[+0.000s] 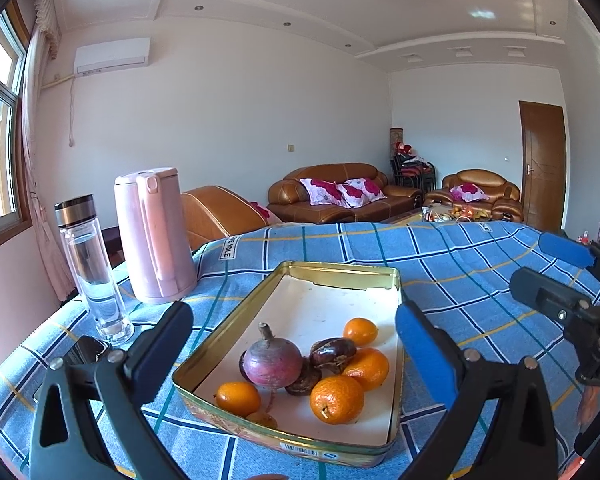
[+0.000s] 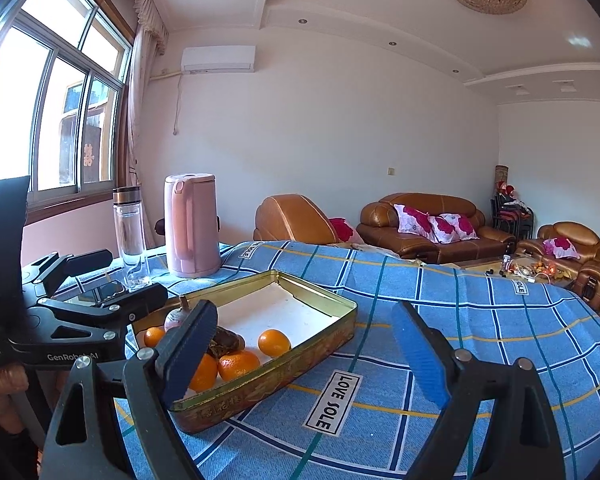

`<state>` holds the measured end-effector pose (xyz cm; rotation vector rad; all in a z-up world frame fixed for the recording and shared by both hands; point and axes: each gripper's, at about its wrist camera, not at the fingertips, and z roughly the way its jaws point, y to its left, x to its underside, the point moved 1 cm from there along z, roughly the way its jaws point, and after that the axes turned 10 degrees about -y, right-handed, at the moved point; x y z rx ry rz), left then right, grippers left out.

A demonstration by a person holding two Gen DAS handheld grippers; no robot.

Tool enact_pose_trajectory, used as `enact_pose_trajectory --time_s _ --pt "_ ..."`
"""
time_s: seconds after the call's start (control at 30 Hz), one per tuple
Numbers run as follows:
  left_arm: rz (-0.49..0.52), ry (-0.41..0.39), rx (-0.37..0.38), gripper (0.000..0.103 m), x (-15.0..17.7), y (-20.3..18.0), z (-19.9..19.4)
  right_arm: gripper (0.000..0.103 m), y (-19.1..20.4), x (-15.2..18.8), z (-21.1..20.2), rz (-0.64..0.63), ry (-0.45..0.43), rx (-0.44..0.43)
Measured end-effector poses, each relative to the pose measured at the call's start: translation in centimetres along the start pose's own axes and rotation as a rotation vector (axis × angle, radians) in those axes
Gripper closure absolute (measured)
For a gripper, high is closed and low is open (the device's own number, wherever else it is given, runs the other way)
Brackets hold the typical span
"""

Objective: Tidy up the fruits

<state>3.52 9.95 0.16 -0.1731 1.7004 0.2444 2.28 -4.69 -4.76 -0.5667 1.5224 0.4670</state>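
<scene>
A gold tin tray (image 1: 340, 270) with a white floor lies on the blue checked cloth. At its near end sit several oranges (image 1: 336, 400), a purple-red radish (image 1: 272, 362) and dark brown chestnuts (image 1: 332, 354). My left gripper (image 1: 294, 316) hovers open over that near end, nothing between its pads. The right gripper (image 1: 528, 258) shows at the right edge of this view. In the right wrist view the tray (image 2: 320, 292) is ahead and to the left. My right gripper (image 2: 304, 316) is open and empty, its left finger (image 2: 192, 344) hiding part of the oranges (image 2: 274, 342). The left gripper (image 2: 136, 274) reaches in from the left.
A pink kettle (image 1: 154, 236) and a glass water bottle (image 1: 92, 268) stand at the table's far left, with a dark phone (image 1: 88, 350) lying beside the bottle. The cloth (image 2: 460, 320) stretches right of the tray. Brown leather sofas (image 1: 340, 192) stand beyond the table.
</scene>
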Motion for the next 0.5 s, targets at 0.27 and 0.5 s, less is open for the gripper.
enact_pose_trajectory --time_s 0.27,0.5 --pt "0.026 -0.034 0.018 0.000 -0.11 -0.78 -0.57 0.013 -0.06 0.63 -0.03 0.003 0.014 -0.005" --pt "0.040 -0.027 0.027 0.000 0.00 -1.14 -0.49 0.013 -0.29 0.93 -0.08 0.002 0.024 -0.004"
